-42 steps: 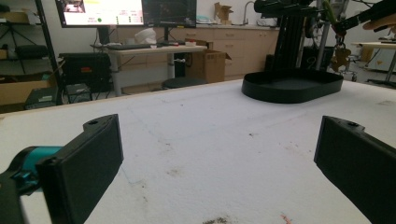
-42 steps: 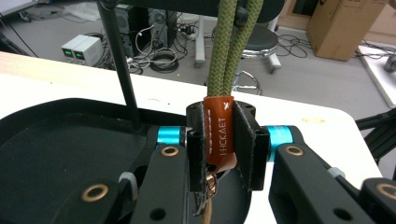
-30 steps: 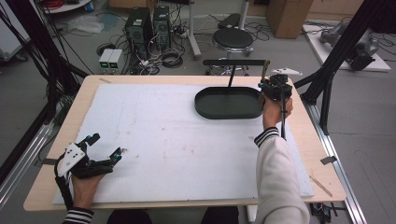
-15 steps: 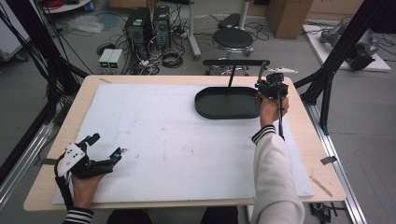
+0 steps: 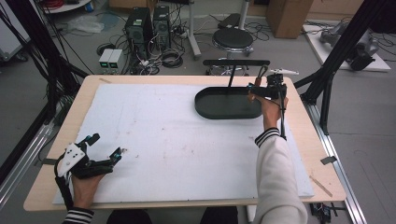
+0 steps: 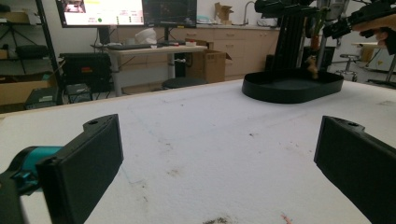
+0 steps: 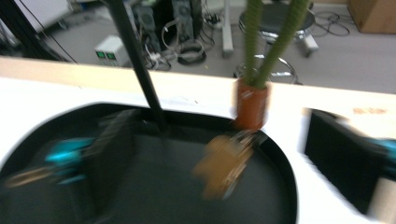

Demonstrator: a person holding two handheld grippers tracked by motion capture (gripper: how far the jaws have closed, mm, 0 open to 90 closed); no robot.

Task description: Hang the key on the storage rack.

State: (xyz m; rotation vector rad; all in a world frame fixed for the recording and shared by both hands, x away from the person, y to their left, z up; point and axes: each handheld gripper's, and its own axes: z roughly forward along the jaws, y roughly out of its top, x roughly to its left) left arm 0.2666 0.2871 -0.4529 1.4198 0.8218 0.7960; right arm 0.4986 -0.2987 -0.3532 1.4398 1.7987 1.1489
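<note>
A black oval tray (image 5: 219, 105) lies at the back right of the table, with a black T-shaped stand (image 5: 236, 62) rising from it. A green cord (image 7: 275, 32) hangs from the stand's bar and ends in an orange-brown barrel (image 7: 251, 105) and a tan charm (image 7: 224, 163) just above the tray floor. My right gripper (image 5: 256, 89) is held over the tray's right end, open, with the charm hanging between its blurred jaws without touching them. My left gripper (image 5: 106, 145) rests open at the table's front left with nothing in it. From there, the tray (image 6: 292, 86) and charm (image 6: 312, 65) look far off.
A white mat (image 5: 177, 135) covers most of the wooden table (image 5: 322, 140). Black frame struts (image 5: 336, 56) stand at both sides of the table. A stool (image 5: 232, 39) and computer boxes (image 5: 149, 23) are on the floor behind it.
My right gripper has shifted slightly left toward the hanging charm, and its view is motion-blurred. The left gripper has not moved.
</note>
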